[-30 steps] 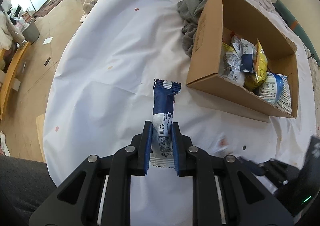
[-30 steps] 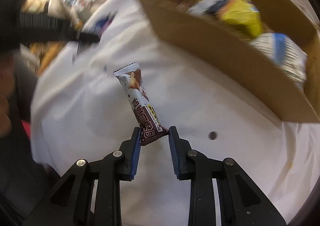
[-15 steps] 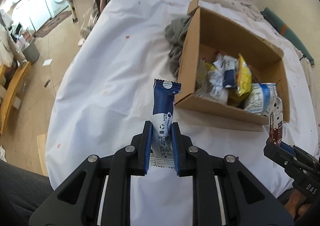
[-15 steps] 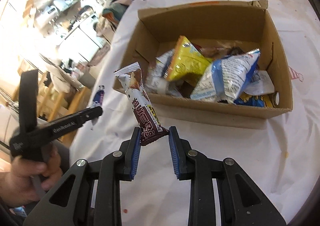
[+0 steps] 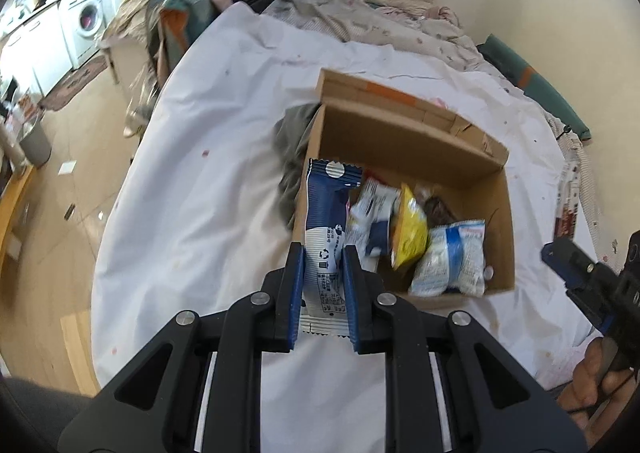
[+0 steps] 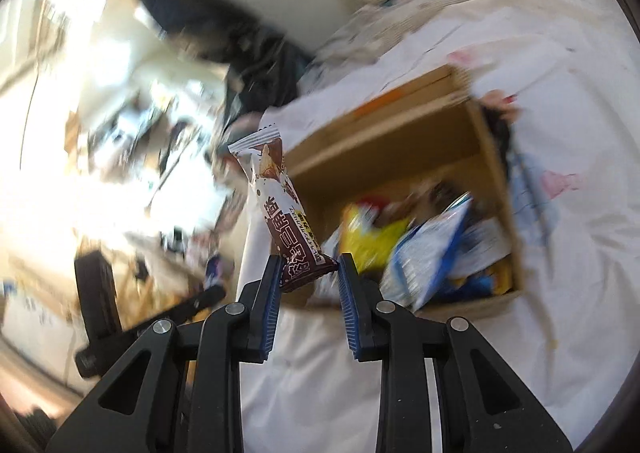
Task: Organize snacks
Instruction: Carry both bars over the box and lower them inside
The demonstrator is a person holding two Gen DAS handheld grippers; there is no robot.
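My left gripper (image 5: 322, 259) is shut on a blue and white snack bar (image 5: 327, 209), which stands upright above the near left corner of an open cardboard box (image 5: 404, 133). Several snack packets lie in the box, among them a yellow bag (image 5: 410, 231) and a blue and white bag (image 5: 450, 257). My right gripper (image 6: 307, 267) is shut on the lower end of a brown snack bar (image 6: 286, 219), held in the air before the same cardboard box (image 6: 400, 149). The right wrist view is blurred. In the left wrist view the right gripper (image 5: 560, 253) comes in from the right edge with a hand (image 5: 592, 381) on it.
The box rests on a white sheet (image 5: 208, 173) over a bed or table. A grey cloth (image 5: 294, 141) lies against the box's left wall. Rumpled bedding (image 5: 380, 21) lies beyond. Wooden floor (image 5: 52, 213) and a washing machine (image 5: 90, 19) are to the left.
Both grippers rose and moved toward the box with their bars. The blue bar now overlaps the box's left corner. The right wrist view rolled and blurred.
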